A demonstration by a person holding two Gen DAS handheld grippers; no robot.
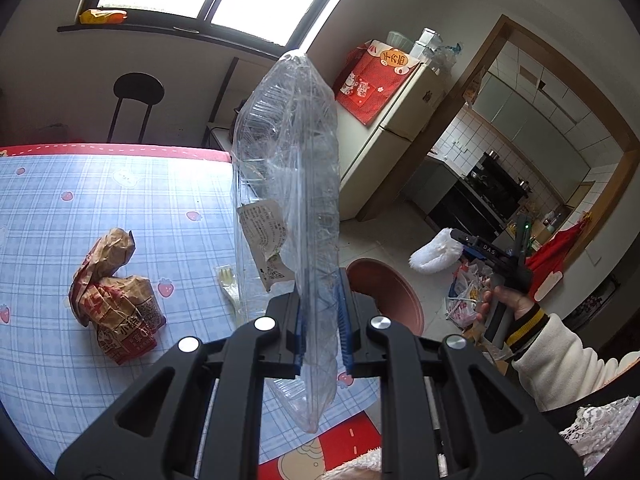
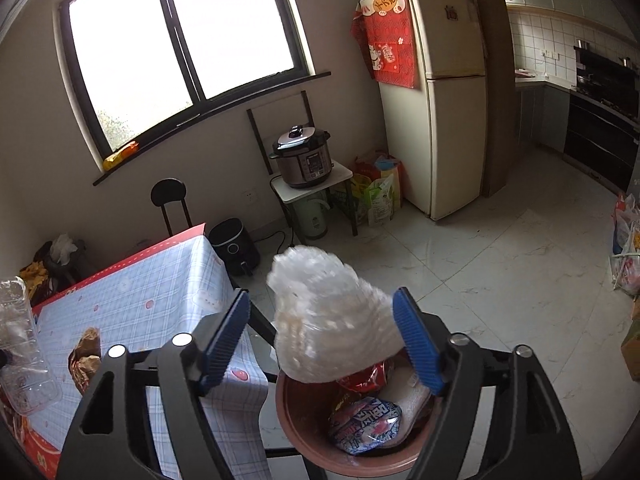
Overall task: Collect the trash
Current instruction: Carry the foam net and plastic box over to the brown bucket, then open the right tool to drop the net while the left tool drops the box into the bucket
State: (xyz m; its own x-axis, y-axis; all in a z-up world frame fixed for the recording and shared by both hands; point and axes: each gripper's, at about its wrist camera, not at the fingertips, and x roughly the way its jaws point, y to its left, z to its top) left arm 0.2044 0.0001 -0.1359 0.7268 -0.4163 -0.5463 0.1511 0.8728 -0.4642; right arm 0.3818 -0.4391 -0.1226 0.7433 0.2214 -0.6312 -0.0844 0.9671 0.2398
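My left gripper (image 1: 322,320) is shut on a clear plastic clamshell container (image 1: 286,168), held upright above the table's right edge; the container also shows at the left in the right wrist view (image 2: 20,344). My right gripper (image 2: 320,344) is open above a brown trash bin (image 2: 298,420) that holds wrappers. A blurred white foam piece (image 2: 328,316) is between its fingers, apart from both pads, over the bin. A crumpled brown and red paper bag (image 1: 114,300) and a white plastic fork (image 1: 228,284) lie on the blue checked tablecloth (image 1: 120,208).
The bin (image 1: 404,300) stands on the floor by the table's right edge. A fridge (image 2: 444,96), a pressure cooker (image 2: 302,156) on a small stand, an air fryer (image 2: 234,246) and a black stool (image 2: 170,200) stand along the walls. Bags lie on the floor at right.
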